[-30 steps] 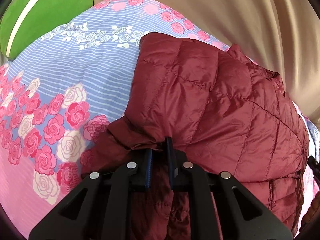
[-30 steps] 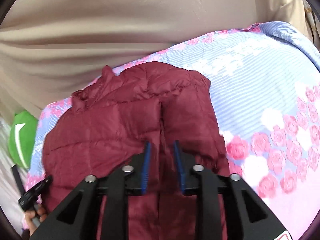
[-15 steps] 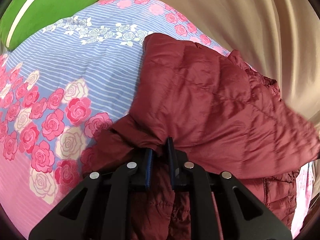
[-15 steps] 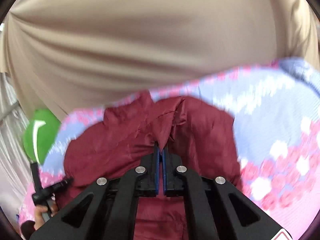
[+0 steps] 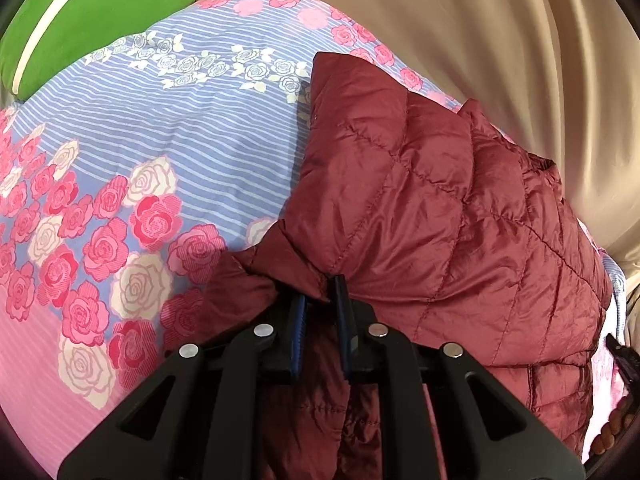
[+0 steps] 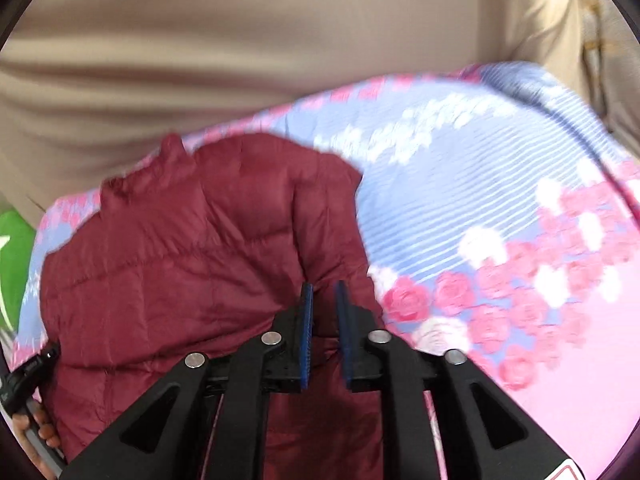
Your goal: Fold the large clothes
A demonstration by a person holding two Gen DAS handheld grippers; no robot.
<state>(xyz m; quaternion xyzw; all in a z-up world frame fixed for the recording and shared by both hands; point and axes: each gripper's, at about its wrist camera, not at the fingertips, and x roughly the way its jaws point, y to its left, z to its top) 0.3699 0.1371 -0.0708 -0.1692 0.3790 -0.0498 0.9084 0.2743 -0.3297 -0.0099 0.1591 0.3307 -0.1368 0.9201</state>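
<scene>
1. Left wrist view: the left gripper [image 5: 320,300] is clenched on a bunched near edge of the maroon quilted jacket [image 5: 440,208]. The jacket lies on the rose-print bedspread [image 5: 140,152], stretching far and right from the fingers.
2. Right wrist view: the right gripper [image 6: 323,304] has just been opening; its fingers stand slightly parted above the jacket's near right edge, apparently grasping nothing. The jacket spreads left and far.

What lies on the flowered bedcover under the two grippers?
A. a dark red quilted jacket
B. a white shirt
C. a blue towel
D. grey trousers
A: a dark red quilted jacket is spread on the flowered bedcover, its stitched squares plain in the left wrist view.
</scene>
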